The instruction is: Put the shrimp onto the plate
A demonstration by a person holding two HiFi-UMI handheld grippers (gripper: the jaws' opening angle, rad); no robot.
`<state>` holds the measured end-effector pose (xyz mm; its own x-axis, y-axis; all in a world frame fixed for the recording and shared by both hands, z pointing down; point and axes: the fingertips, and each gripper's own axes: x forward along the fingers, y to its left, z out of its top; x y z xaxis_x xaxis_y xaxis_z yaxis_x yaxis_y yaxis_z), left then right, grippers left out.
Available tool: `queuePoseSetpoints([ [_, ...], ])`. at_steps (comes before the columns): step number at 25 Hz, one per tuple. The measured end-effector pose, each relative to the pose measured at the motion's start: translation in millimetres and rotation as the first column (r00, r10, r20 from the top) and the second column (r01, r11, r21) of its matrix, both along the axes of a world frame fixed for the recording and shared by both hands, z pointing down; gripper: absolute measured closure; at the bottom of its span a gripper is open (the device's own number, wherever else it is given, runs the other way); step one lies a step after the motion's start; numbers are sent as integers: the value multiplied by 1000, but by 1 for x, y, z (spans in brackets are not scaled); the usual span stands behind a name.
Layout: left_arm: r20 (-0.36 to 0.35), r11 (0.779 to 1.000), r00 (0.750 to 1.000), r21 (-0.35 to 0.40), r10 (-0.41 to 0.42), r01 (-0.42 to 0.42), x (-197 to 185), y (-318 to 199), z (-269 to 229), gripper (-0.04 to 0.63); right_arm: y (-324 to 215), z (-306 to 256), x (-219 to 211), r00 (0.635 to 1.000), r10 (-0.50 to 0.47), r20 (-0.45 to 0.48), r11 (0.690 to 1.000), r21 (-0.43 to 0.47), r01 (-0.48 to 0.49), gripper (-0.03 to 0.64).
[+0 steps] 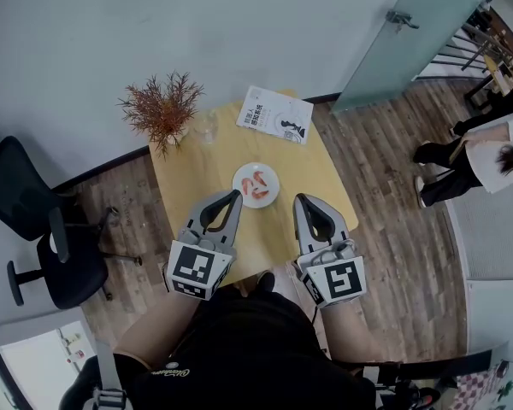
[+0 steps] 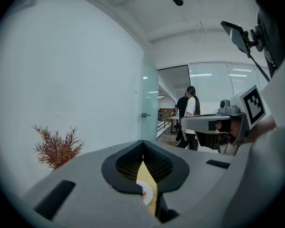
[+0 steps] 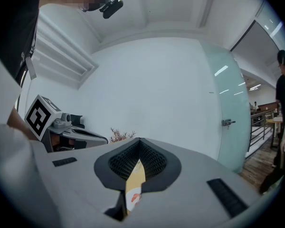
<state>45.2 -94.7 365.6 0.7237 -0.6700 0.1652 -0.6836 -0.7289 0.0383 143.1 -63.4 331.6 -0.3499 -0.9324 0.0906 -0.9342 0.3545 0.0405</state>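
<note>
Left gripper (image 1: 237, 195), right gripper (image 1: 300, 198) — fingers closed, empty | shrimp (image 1: 257, 185) on plate (image 1: 238, 180), ahead between both

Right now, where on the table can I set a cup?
Table is bare left of the plate, below the plant, and right of it, below the booklet. Far edge crowded: plant, glass, booklet. Left claw and right claw hang over the near edge.

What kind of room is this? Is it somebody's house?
Most likely an office, not a house. A black swivel chair stands beside the small wooden table, a frosted glass door is set in the wall, and a booklet lies on the table.
</note>
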Motion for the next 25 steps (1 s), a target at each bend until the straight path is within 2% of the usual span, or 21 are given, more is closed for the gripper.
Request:
queuePoseSetpoints([
  [25, -8, 1000, 1000, -8, 2, -2, -1, 0, 3, 591, -2, 5, -3, 1000, 6, -10, 1000, -2, -6, 615],
])
